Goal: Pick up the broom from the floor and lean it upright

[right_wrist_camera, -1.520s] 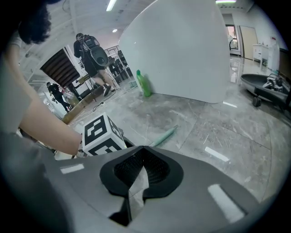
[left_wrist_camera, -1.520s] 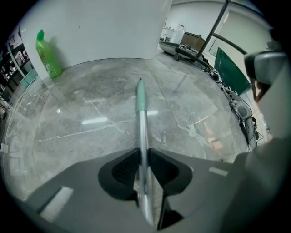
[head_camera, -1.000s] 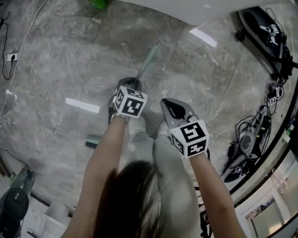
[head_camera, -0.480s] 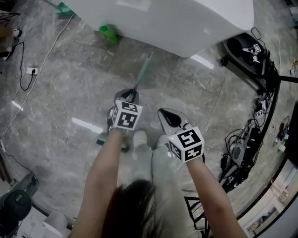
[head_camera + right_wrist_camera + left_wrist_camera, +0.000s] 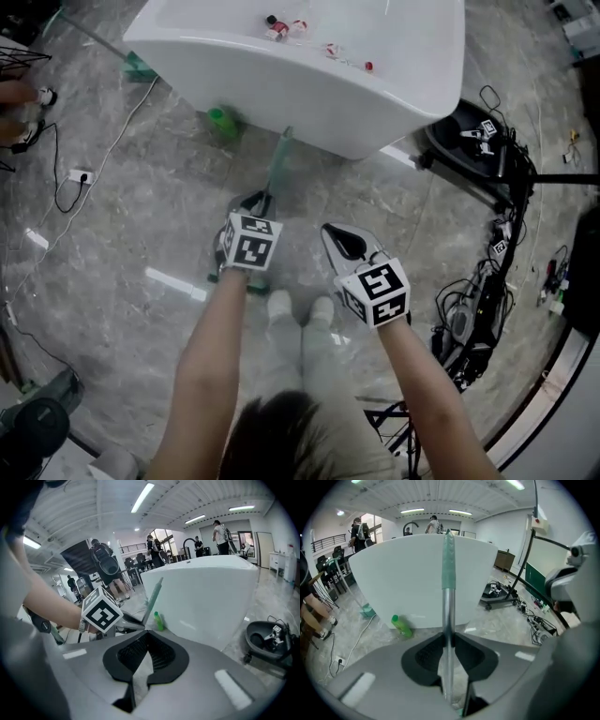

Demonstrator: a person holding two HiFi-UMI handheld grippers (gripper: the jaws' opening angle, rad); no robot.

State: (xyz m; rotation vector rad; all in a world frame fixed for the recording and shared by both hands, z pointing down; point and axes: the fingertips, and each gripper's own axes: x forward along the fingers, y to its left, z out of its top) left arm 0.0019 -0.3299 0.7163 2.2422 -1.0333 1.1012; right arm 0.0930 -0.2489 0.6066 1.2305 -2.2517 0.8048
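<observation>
My left gripper (image 5: 449,638) had its jaws clamped on the broom handle (image 5: 448,592); the right gripper (image 5: 146,634) was closed, empty. Held single-handed, I judged the pole could swivel into the tub (image 5: 375,103).

Big open hall, a test lab rather than a home: strip lights (image 5: 412,511) overhead, polished stone floor (image 5: 141,216). Ahead of the jaws of the left gripper (image 5: 449,638) stands a lone white tub (image 5: 403,583). Right of the jaws of the right gripper (image 5: 147,632) there are cables (image 5: 473,314) and wheeled gear (image 5: 267,641), and people (image 5: 218,529) beyond.
</observation>
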